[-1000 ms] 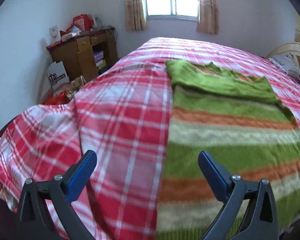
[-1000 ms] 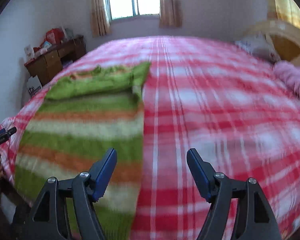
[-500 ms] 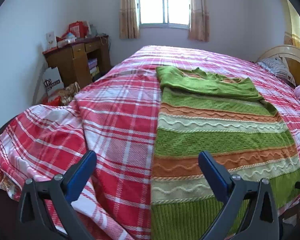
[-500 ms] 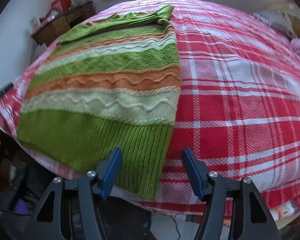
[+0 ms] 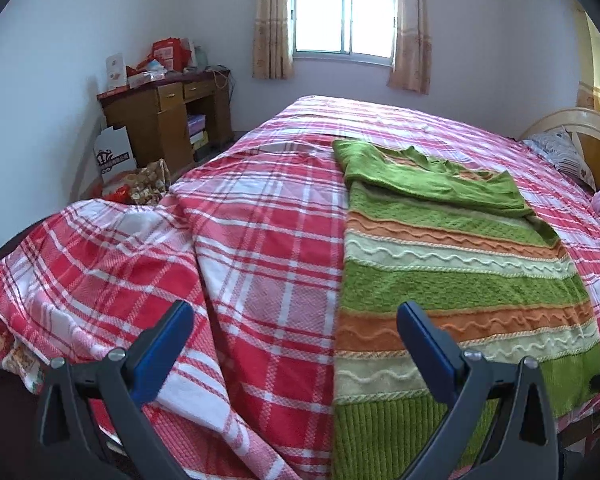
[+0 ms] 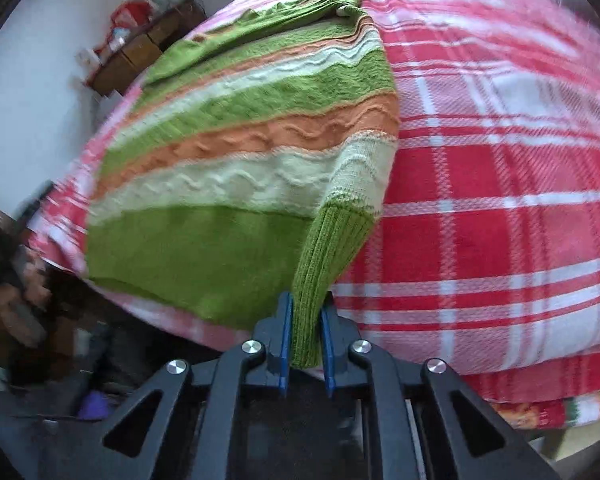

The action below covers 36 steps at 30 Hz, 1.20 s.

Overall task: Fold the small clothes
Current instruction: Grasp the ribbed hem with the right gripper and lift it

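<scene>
Striped green, orange and cream sweater [image 5: 456, 276] lies flat on the bed [image 5: 260, 240], on a red plaid cover, sleeves folded across its far end, ribbed green hem toward the near edge and hanging over it a bit. Right gripper [image 6: 305, 336] has its blue pads clamped on the hem's right corner; that corner is lifted off the bed and pulled into a narrow tail between the pads, rest of the sweater [image 6: 236, 184] stays on the cover. Right view is motion-blurred at the edges. Left gripper [image 5: 290, 340] has fingers spread wide, holding nothing, above the near edge of the bed, straddling the sweater's left border; whether it touches the fabric can't be told. Wooden desk [image 5: 168, 116] against the far left wall, window [image 5: 342, 14] behind the bed.
</scene>
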Each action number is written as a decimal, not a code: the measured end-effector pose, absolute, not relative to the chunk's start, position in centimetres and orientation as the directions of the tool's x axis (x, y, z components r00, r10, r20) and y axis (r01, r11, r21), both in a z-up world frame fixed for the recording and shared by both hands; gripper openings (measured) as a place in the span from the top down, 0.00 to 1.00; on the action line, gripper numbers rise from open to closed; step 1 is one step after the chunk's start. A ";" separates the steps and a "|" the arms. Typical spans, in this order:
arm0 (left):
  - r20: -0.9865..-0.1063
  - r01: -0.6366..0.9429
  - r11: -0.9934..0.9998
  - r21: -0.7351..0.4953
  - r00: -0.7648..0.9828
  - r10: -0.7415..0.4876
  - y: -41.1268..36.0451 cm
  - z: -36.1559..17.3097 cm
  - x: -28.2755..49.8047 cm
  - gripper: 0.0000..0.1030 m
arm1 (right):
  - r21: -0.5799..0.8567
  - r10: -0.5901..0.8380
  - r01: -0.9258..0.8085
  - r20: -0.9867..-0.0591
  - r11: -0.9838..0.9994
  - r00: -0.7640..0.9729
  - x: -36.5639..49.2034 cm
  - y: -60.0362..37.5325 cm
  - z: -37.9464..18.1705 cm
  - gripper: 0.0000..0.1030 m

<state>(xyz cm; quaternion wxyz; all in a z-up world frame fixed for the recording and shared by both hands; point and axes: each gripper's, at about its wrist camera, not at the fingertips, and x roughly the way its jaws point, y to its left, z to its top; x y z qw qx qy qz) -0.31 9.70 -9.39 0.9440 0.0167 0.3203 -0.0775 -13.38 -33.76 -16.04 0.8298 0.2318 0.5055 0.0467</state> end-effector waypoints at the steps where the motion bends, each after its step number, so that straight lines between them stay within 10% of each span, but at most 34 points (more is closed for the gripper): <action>1: -0.604 0.157 0.987 -0.011 0.786 -0.132 9.8 -9.2 -0.1 0.00 | 0.472 0.349 0.144 -0.795 0.870 0.497 -13.2 -34.1 -15.4 0.88; 19: -0.613 0.117 0.993 0.023 0.786 -0.079 13.2 -7.2 3.1 0.00 | 0.557 0.298 0.109 -0.588 0.824 0.752 3.4 -40.2 -9.5 0.97; 26: -0.653 0.137 0.991 -0.003 0.750 -0.105 12.6 -8.9 4.4 0.00 | 0.380 0.312 -0.041 -0.687 0.924 0.656 0.2 -35.0 -9.3 0.94; 31: -0.668 0.171 0.983 -0.064 0.725 -0.169 10.5 -9.4 5.1 0.00 | 0.259 0.301 -0.154 -0.786 0.953 0.540 -0.2 -32.5 -11.4 0.42; 36: -0.661 0.193 0.981 -0.030 0.732 -0.164 9.7 -9.0 4.4 0.00 | 0.196 0.306 -0.255 -0.792 0.947 0.528 0.3 -30.9 -12.2 0.42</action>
